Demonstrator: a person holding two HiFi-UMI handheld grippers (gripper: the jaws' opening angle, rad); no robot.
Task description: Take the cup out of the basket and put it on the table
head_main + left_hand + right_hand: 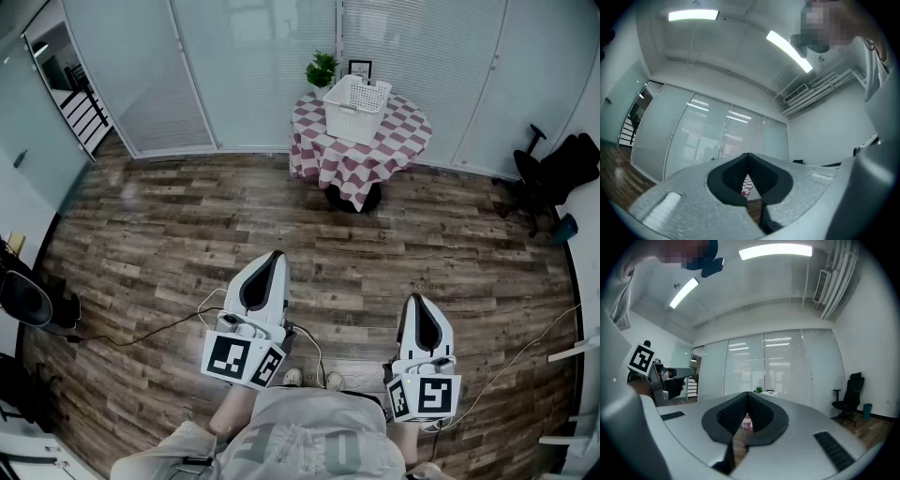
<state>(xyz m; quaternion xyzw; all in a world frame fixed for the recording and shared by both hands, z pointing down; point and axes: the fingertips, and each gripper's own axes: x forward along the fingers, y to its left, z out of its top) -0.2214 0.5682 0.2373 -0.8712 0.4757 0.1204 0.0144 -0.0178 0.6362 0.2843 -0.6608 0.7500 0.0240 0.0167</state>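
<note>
The cup cannot be made out from here; nothing of it shows over the rim of the white basket [356, 108], which stands on the far round table [398, 145] under a red-and-white checked cloth. Just behind the basket on the tabletop are a small green plant [322, 68] to the left and a little dark picture frame [360, 67] beside it. The table stands against a far wall of frosted glass panels and blinds [253, 66], with a black office chair [553, 173] well off to the right.

A wide stretch of wood-plank floor [169, 234] lies between the table and the person, who stands at the near edge with shoes [314, 378] showing below a grey shirt. The left gripper [274, 255] and the right gripper [416, 300] are held out in front, both aimed toward the table and well apart from it. In the left gripper view the jaws are clenched together tip to tip on nothing, a sliver of the checked cloth [746, 187] showing through the notch behind the tips. In the right gripper view the jaws are likewise pressed together and empty, with the cloth [746, 420] and the plant [758, 390] in line beyond them. A thin cable [141, 333] trails over the floor to the near left
</note>
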